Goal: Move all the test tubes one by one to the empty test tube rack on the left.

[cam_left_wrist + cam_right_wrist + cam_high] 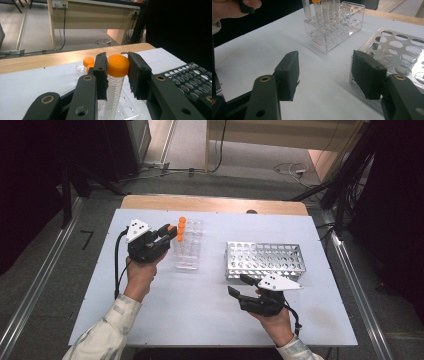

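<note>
My left gripper (171, 231) is shut on the orange cap (118, 65) of a clear graduated tube (113, 95), which hangs upright at the left edge of the clear plastic rack (189, 251). Whether its tip sits in a hole I cannot tell. Two more orange-capped tubes (88, 62) stand in that rack just behind it. My right gripper (237, 285) hovers low over the white tabletop in front of the metal rack (263, 261). In the right gripper view its jaws stand open (327, 67) with nothing between them.
The metal rack (397, 47) has several empty round holes and lies close to the right gripper's right jaw. The clear rack (334, 25) stands farther off. A wooden strip (215, 204) borders the white table's far edge. Cables (295, 170) lie on the floor beyond it.
</note>
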{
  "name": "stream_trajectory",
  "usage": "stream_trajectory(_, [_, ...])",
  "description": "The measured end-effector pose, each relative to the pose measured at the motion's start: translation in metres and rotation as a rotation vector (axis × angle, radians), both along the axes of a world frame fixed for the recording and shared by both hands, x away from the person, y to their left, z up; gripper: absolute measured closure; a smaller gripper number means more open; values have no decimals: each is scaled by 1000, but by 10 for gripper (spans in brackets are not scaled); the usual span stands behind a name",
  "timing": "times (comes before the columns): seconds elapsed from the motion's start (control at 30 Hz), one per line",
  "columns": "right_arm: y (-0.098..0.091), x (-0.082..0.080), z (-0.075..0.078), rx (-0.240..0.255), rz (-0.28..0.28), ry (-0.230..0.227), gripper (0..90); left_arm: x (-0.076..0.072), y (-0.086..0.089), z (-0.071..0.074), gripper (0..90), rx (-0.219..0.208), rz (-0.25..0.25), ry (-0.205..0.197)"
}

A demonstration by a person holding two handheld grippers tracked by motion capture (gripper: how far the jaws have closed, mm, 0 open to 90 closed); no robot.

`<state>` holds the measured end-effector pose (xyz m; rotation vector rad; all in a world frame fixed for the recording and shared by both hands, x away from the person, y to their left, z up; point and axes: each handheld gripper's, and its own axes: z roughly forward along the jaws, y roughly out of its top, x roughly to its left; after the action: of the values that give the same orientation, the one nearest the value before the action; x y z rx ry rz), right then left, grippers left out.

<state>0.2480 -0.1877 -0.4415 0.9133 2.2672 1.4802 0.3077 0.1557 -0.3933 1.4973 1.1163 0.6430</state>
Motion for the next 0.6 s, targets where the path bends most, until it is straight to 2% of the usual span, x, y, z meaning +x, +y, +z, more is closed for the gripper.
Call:
stream_trajectory(0.3, [0, 2, -1, -2, -19, 6, 283, 4, -6, -7, 697, 46, 9, 1])
stream_trajectory(0.6, [0, 1, -1, -3, -20, 9, 266, 5, -13, -19, 697, 107, 15, -2])
